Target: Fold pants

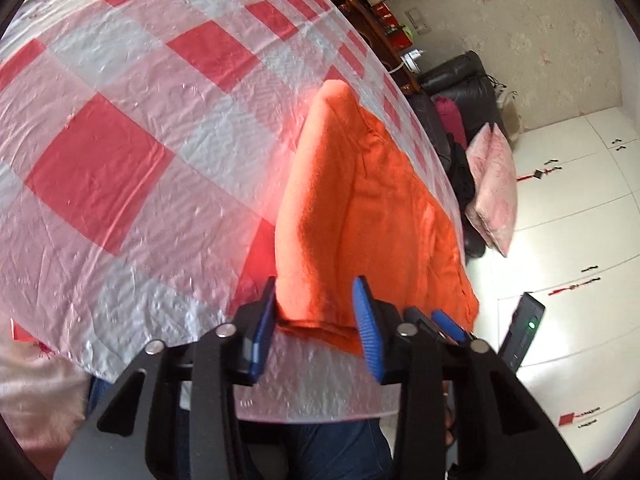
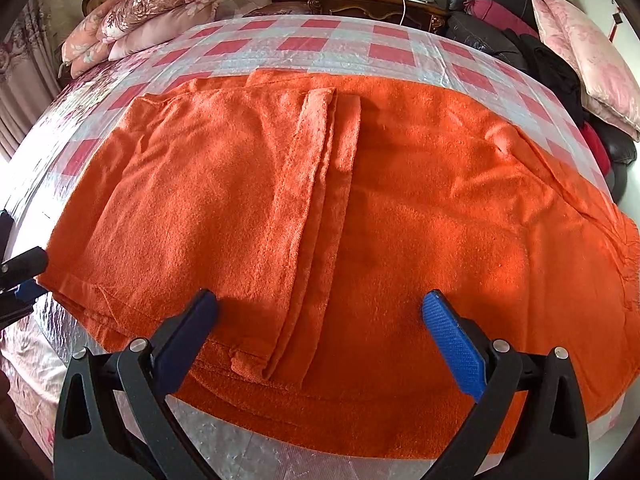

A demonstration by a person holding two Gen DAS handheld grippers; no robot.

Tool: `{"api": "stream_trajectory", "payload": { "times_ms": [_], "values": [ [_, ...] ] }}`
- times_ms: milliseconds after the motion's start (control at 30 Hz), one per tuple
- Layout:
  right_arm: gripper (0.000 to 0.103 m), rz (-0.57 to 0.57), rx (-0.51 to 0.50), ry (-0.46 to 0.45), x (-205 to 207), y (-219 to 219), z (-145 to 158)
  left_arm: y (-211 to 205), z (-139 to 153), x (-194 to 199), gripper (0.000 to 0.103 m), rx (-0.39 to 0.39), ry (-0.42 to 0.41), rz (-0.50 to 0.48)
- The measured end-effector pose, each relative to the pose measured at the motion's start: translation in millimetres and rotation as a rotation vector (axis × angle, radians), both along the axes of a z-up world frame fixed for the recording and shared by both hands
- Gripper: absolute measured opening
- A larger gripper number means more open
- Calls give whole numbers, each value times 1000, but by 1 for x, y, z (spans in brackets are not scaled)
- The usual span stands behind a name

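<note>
Because the left tool (image 1: 316,312) has an edge of the orange pants (image 1: 360,208) between its blue pads (image 1: 370,328), the cloth rises ahead of it in a ridge that runs away toward the far side of the bed; the pads look to be pinching that edge, though the one on the picture's right shows bare ribbing, so I judge the grip partial at best. Such a hold would suit lifting this edge to carry it over. Beneath and to the left of that tool spreads the checked plastic cover (image 1: 120,168), red and white and crinkled; off to its right lie a white floor, a pink cushion (image 1: 494,188) and a dark sofa. Seen from the right tool (image 2: 320,336), the pants (image 2: 400,208) lie flat just ahead, one part already folded over with its hem running away from the fingers. Those jaws stand wide apart above the near edge, holding nothing, probably waiting to take the hem. Beyond them the cover (image 2: 304,44) reaches floral pillows (image 2: 160,8) and a carved wooden headboard.
</note>
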State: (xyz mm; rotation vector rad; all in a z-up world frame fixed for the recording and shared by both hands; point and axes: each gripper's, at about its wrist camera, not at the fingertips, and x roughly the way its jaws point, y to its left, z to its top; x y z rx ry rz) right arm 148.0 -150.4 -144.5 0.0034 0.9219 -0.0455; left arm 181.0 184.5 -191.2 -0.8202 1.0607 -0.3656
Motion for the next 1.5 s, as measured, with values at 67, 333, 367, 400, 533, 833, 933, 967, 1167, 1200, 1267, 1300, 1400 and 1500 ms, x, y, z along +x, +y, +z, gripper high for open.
{"api": "stream_trajectory", "payload": {
  "times_ms": [67, 333, 367, 400, 533, 833, 933, 967, 1167, 1200, 1267, 1300, 1400, 1500],
  "values": [
    [99, 1, -1, 0, 0, 0, 0, -5, 0, 6, 27, 12, 4, -6],
    [98, -6, -2, 8, 1, 0, 0, -8, 11, -2, 12, 97, -47, 36],
    [98, -7, -2, 10, 1, 0, 1, -11, 16, -2, 12, 128, -64, 31],
    [98, -8, -2, 13, 1, 0, 1, -13, 21, -3, 11, 162, -83, 31],
    [98, -5, -2, 28, 2, 3, 2, -15, 32, -6, 10, 221, -109, 42],
    [98, 22, -13, 28, 0, 17, 1, -4, 26, -18, 15, 229, -103, 28],
    [98, 23, -12, 29, 0, 17, 1, 2, 20, -19, 27, 176, -81, 48],
    [98, 23, -13, 29, 0, 17, 1, 4, 18, -20, 29, 166, -80, 53],
    [98, 23, -13, 28, 0, 17, 1, 9, 9, -13, 33, 121, -55, 52],
    [98, 23, -14, 29, 0, 17, 1, 8, 8, -12, 33, 122, -54, 48],
    [98, 25, -18, 30, 0, 17, 1, 4, 8, -10, 32, 126, -54, 39],
    [98, 25, -18, 31, 0, 17, 1, 2, 8, -9, 24, 131, -48, 31],
    [98, 23, -20, 34, 1, 18, 2, -2, 9, -10, 11, 157, -49, 27],
    [98, 0, -67, 67, 4, 18, 10, -12, 25, -13, 10, 263, -104, 14]
  ]
}}
